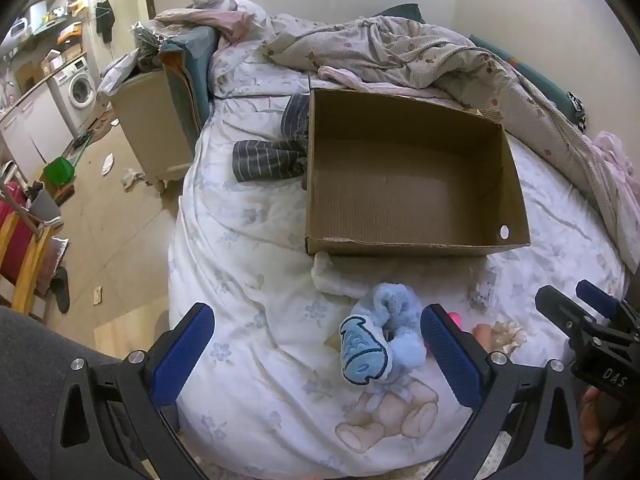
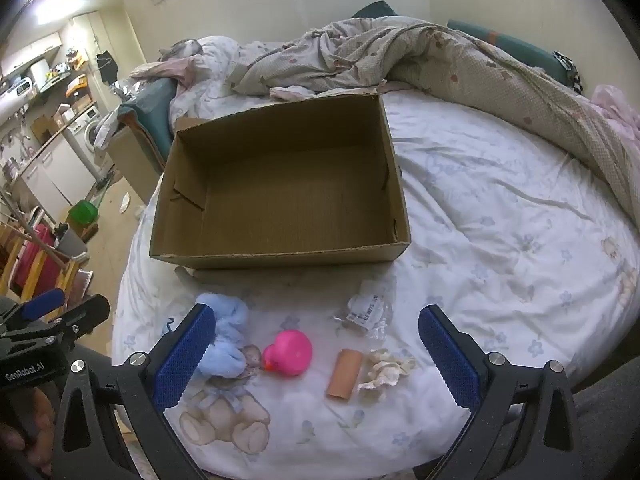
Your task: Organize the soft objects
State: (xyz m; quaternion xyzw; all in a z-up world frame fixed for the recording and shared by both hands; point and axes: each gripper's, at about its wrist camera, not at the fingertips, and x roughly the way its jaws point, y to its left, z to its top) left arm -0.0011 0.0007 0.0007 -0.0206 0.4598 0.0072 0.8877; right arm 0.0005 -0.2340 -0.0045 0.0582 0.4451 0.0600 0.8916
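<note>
An empty cardboard box (image 1: 416,236) stands open on the bed; it also shows in the right wrist view (image 2: 280,258). In front of it lie a fluffy blue slipper with a fish patch (image 1: 376,340) (image 2: 228,336), a pink rubber duck (image 2: 290,354), a tan cardboard tube (image 2: 344,376), a crumpled cream cloth (image 2: 386,368) and a crinkled plastic packet (image 2: 366,314). My left gripper (image 1: 316,358) is open, low over the bed, with the slipper between its fingers. My right gripper (image 2: 318,358) is open, with the duck and tube between its fingers. Nothing is held.
A grey striped garment (image 1: 272,156) lies left of the box. A rumpled quilt (image 1: 420,52) covers the far side of the bed. The bed's left edge drops to a littered floor (image 1: 112,208) with a bedside cabinet (image 1: 156,128).
</note>
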